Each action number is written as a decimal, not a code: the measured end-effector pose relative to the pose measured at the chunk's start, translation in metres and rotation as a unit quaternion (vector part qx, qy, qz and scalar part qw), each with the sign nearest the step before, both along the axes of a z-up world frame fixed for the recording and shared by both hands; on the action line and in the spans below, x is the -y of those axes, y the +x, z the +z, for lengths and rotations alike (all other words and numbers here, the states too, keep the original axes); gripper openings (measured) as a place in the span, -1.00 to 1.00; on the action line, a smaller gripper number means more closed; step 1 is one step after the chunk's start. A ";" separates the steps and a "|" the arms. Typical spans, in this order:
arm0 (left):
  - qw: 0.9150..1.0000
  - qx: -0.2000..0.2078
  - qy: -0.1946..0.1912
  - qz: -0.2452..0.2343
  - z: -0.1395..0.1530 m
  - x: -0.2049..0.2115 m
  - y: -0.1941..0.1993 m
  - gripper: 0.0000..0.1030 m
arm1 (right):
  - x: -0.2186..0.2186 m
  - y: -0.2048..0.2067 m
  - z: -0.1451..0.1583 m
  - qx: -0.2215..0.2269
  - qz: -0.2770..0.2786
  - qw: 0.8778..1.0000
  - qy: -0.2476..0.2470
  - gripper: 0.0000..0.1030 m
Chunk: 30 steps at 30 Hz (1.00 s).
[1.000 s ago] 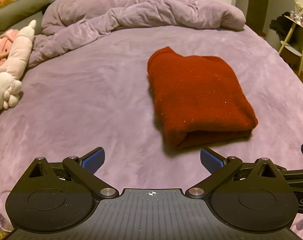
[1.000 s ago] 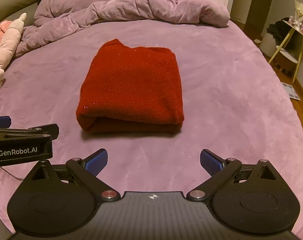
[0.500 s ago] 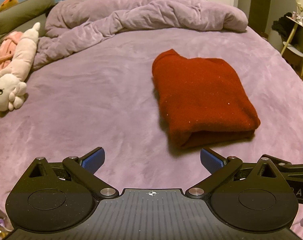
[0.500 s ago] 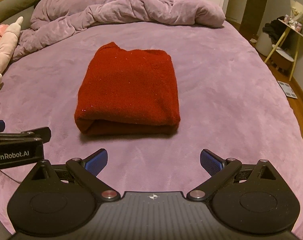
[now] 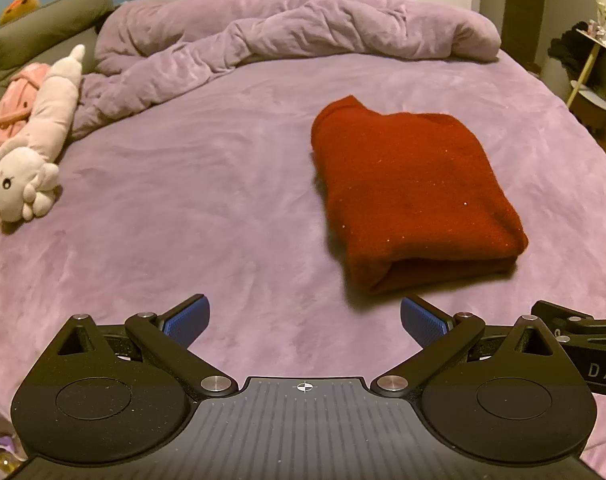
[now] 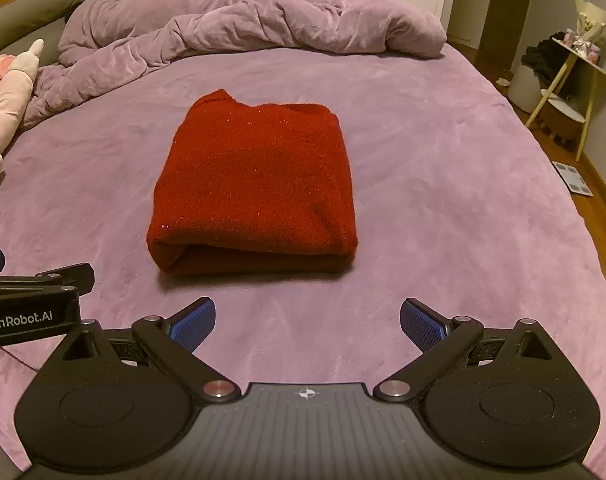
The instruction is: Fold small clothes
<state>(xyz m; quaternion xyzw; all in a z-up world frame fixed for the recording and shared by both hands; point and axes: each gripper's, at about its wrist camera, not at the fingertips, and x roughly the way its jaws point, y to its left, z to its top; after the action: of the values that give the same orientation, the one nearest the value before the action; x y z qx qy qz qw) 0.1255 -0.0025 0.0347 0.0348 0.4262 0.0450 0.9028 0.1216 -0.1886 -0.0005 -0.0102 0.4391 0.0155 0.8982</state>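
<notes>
A dark red knitted garment [image 6: 255,188] lies folded into a thick rectangle on the purple bed [image 6: 443,184], its rolled fold edge facing me. In the left wrist view the same red garment [image 5: 411,196] sits ahead and to the right. My left gripper [image 5: 305,320] is open, blue pads wide apart, with nothing between them, short of the garment's near left corner. My right gripper [image 6: 307,322] is open too, empty, a little back from the garment's near edge. The left gripper's side [image 6: 35,300] shows at the left edge of the right wrist view.
A crumpled purple duvet [image 5: 295,44] is heaped along the far side of the bed. A pale plush toy [image 5: 39,148] lies at the left edge by a grey-green headboard [image 5: 43,36]. A small side table [image 6: 571,92] and wooden floor are off the bed's right.
Both grippers have drawn back slightly from the folded garment, which now sits a bit farther off in both views. The garment itself has not moved. Both stay open.
</notes>
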 end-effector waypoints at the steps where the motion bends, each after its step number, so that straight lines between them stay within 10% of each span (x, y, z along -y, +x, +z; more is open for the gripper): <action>1: 1.000 0.000 -0.001 0.000 0.000 0.000 0.000 1.00 | 0.000 0.000 0.000 0.000 0.001 1.000 0.000 0.92; 30: 1.000 -0.006 -0.001 -0.002 -0.002 0.000 0.000 1.00 | -0.001 -0.002 0.006 0.010 0.002 1.000 0.003 0.92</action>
<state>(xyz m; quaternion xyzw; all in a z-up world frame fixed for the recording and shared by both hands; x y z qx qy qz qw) 0.1259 -0.0027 0.0328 0.0351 0.4318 0.0432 0.9003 0.1194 -0.1875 0.0053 -0.0090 0.4297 0.0187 0.9027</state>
